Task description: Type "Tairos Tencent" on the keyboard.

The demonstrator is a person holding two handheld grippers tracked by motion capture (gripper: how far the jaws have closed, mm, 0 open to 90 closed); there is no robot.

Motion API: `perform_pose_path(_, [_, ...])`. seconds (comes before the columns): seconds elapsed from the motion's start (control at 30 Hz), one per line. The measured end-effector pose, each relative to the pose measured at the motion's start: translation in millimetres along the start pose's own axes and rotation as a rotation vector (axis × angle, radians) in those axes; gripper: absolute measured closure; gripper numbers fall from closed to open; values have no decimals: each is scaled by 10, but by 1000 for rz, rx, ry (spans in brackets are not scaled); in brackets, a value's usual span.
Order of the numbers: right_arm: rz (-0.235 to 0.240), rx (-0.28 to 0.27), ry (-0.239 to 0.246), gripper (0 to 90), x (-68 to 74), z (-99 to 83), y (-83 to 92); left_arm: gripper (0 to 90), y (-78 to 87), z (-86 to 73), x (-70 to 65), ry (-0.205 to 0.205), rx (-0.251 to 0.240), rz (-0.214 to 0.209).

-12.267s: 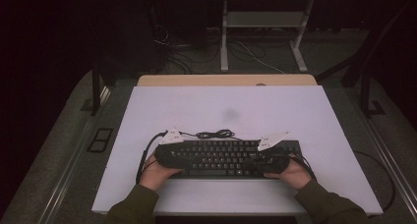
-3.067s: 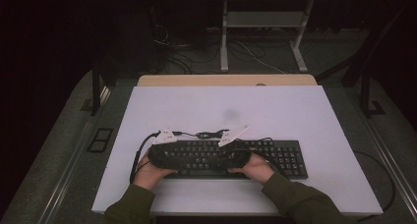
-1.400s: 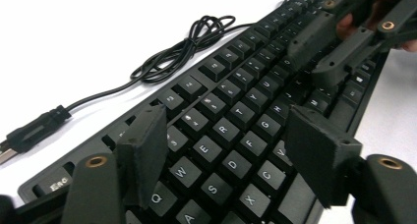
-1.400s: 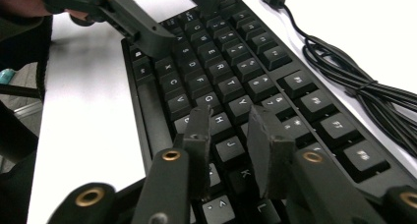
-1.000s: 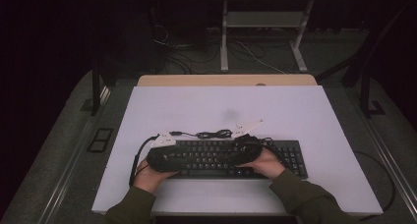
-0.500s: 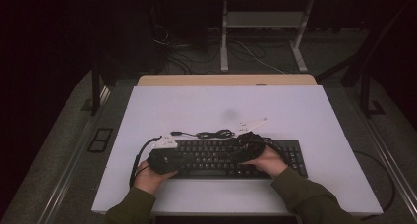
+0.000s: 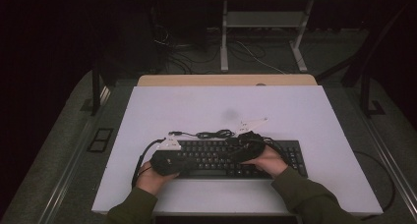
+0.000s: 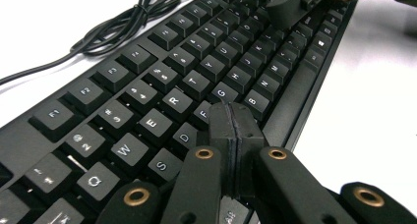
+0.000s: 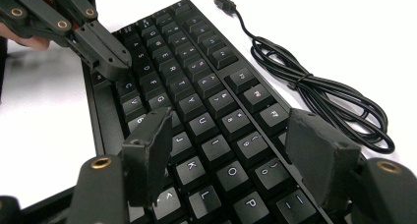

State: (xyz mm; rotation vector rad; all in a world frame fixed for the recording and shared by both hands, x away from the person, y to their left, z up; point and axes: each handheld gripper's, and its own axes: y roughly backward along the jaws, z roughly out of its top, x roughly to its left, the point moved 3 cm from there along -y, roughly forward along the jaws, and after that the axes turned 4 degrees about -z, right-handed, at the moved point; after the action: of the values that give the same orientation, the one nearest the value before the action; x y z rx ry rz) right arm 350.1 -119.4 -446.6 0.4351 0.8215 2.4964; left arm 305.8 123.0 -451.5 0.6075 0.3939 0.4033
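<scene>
Near the front edge of the white table (image 7: 314, 111) lies the black keyboard (image 7: 290, 157), lengthwise, with both grippers over its keys. Left gripper (image 8: 231, 121): jaws pressed flat together, nothing between them, tip down by the F and G keys close to the keyboard's near rim. Right gripper (image 9: 231, 150): jaws have just been widening and stand apart above the J, K and O keys, holding nothing. Plenty of bare tabletop behind and to both sides of the keyboard; only a narrow strip in front. Just behind the keys sits the coiled black cable (image 7: 216, 134), its USB plug (image 9: 223, 0) loose on the table, the one obstacle beyond the far rim.
</scene>
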Motion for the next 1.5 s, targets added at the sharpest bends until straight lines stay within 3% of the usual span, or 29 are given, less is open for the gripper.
perform_pose_path(0.63, [-2,3,2,343,5,1,4,890,-79,-12,-11,-19,30,0])
perform_pose_path(1.5, [-4,-5,1,344,3,7,10,891,-38,18,-27,-19,11,-1])
